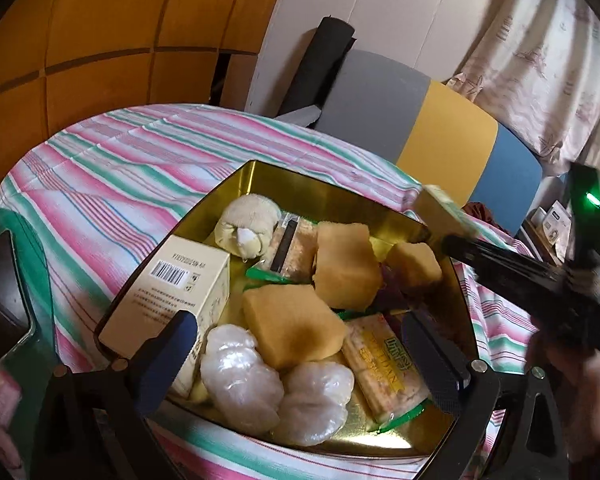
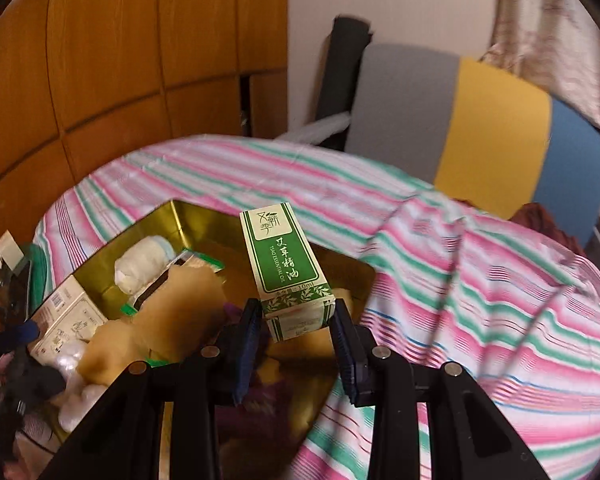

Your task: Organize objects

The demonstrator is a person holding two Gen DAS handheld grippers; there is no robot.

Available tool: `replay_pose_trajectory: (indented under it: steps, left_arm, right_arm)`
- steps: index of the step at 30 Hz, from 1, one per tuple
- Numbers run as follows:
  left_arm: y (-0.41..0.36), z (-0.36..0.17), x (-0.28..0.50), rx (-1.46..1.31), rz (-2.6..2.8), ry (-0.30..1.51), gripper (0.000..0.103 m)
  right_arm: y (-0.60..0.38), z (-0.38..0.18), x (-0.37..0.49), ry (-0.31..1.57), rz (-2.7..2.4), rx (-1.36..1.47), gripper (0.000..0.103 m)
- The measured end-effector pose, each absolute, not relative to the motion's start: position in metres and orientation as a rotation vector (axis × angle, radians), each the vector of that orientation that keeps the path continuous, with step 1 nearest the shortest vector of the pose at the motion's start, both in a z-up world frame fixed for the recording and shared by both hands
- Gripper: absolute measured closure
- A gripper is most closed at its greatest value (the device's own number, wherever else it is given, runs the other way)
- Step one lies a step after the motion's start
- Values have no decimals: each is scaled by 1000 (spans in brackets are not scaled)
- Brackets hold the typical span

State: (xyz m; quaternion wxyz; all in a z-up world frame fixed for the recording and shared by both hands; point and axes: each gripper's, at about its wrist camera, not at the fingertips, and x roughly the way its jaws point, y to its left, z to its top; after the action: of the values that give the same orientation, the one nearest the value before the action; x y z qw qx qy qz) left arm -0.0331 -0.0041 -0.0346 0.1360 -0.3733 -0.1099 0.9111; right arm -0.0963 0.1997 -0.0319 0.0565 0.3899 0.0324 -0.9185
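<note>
Left wrist view: left hand-held gripper (image 1: 300, 360) has its jaws spread wide with nothing between the pads, hovering over the near end of the gold tin (image 1: 260, 176). The tin sits on the striped cloth (image 1: 112, 168) and is already well filled: cream barcode box (image 1: 172, 292) against its left wall, three tan sponge chunks (image 1: 296, 328) mid-tin, two white pearly bags (image 1: 240, 380) at the near edge, a rolled white cloth (image 1: 248, 220) at the far end, and a flat yellow-labelled packet (image 1: 384, 364) near the right wall. The right hand-held gripper (image 1: 456, 236) comes in over the tin's right rim carrying a small box.

Right wrist view: right hand-held gripper (image 2: 296, 320) is clamped on the lower end of the green essential-oil box (image 2: 284, 264), held roughly upright and tilted, above the tin's right half and not touching the contents.

Judgement: most of the sorting looks done. What's left is setting the oil box into the tin; free space looks to be along the right wall. No other loose items show on the cloth, though the view is partial.
</note>
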Motion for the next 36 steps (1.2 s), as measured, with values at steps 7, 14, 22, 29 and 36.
replay_pose_trajectory:
  steps: [7, 14, 22, 29, 36]
  left_arm:
    - [-15, -37, -36, -1159, 2645, -349, 0]
    - [-18, -37, -36, -1195, 2643, -354, 0]
    - [-11, -34, -33, -1225, 2642, -337, 0]
    - [-11, -29, -26, -1222, 2721, -245, 0]
    - [-13, -14, -16, -1160, 2827, -115, 0]
  right_arm:
    - [178, -50, -131, 155, -2729, 1294, 64]
    - [187, -50, -122, 82, -2779, 1313, 58]
    - [178, -31, -81, 62, -2830, 1222, 58]
    - [169, -20, -49, 20, -2882, 1218, 58]
    - [168, -13, -25, -42, -2926, 1250, 58]
